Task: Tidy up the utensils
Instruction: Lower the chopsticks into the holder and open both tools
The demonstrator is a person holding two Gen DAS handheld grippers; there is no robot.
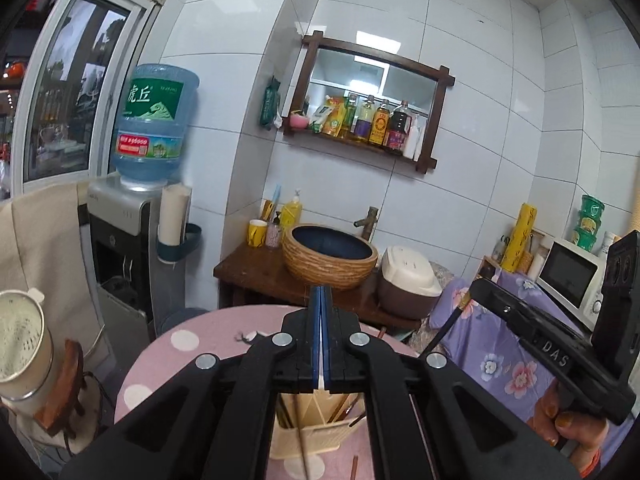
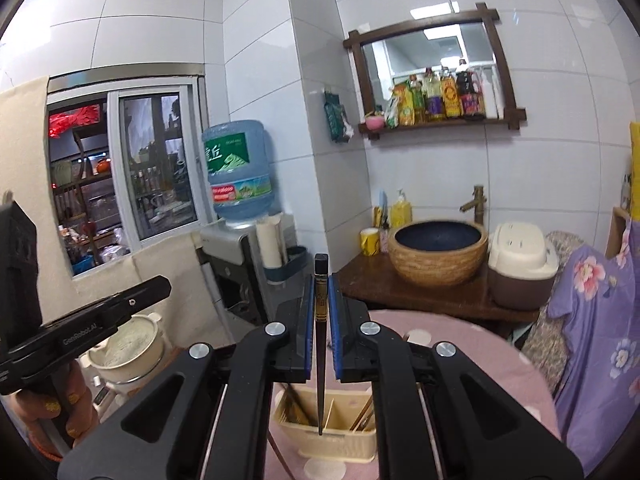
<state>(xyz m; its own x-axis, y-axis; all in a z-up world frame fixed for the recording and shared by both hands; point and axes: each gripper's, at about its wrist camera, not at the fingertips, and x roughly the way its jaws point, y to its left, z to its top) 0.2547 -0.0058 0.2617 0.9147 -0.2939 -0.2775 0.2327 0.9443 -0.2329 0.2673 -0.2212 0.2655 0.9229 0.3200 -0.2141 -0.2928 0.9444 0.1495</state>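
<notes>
Right hand-held gripper (image 2: pixel 320 320) pinches a chopstick (image 2: pixel 320 360) above the pink table (image 2: pixel 480 344).

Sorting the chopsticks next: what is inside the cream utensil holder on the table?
The cream holder has divided compartments holding several brown chopsticks standing tilted. The claw arms cover its sides, so the count is unclear.

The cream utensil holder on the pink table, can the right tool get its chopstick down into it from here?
Probably yes. The right tool holds the dark chopstick upright, tip just over the open holder, nothing between them.
</notes>
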